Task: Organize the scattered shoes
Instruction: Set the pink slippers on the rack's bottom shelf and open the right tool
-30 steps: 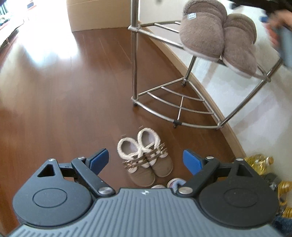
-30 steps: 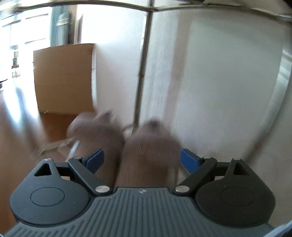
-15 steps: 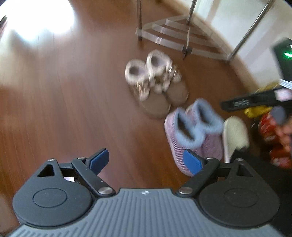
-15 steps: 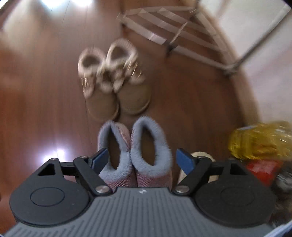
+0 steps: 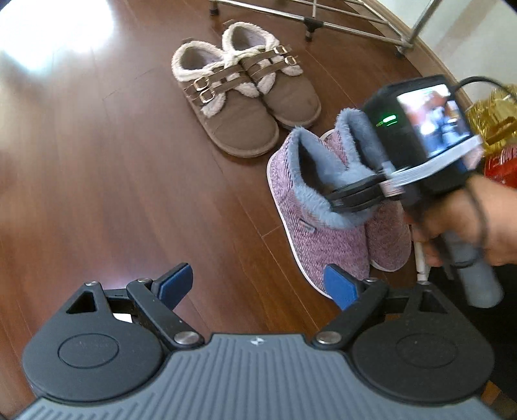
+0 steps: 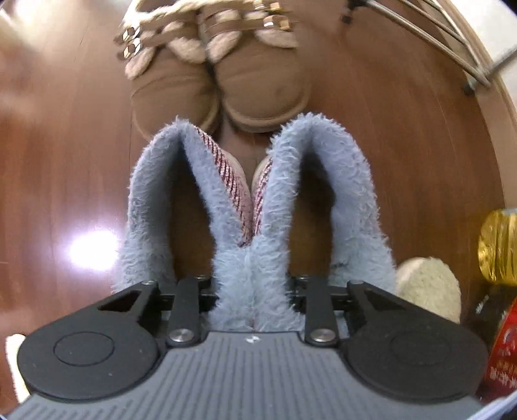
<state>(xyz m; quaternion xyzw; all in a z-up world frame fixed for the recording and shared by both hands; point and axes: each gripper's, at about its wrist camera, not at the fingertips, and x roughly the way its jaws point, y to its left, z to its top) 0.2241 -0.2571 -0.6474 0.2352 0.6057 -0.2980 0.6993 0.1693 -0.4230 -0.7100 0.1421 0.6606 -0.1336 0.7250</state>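
A pair of pink woven slippers [image 5: 323, 232] with blue fleece lining stands on the wood floor. My right gripper [image 6: 252, 290] points down over them. Its jaws are closing, with the two inner fleece collars [image 6: 248, 265] pinched together between them. In the left wrist view a hand holds that right gripper [image 5: 336, 198] at the slippers' collars. A pair of brown shoes [image 5: 242, 97] with gold buckles and white fleece sits just beyond, toes toward the slippers. My left gripper [image 5: 258, 284] hangs open over bare floor, to the left of the pink slippers.
The metal shoe rack's base [image 5: 323, 22] stands behind the brown shoes by the wall. To the right lie a yellow bottle [image 6: 497, 248], a red package [image 6: 504, 349] and a cream fleece slipper [image 6: 426, 290]. Bare wood floor [image 5: 97, 161] spreads to the left.
Both grippers came down from the rack toward the floor. The right gripper's jaws went from wide apart to closed on the pink slippers' collars. The left gripper stayed open.
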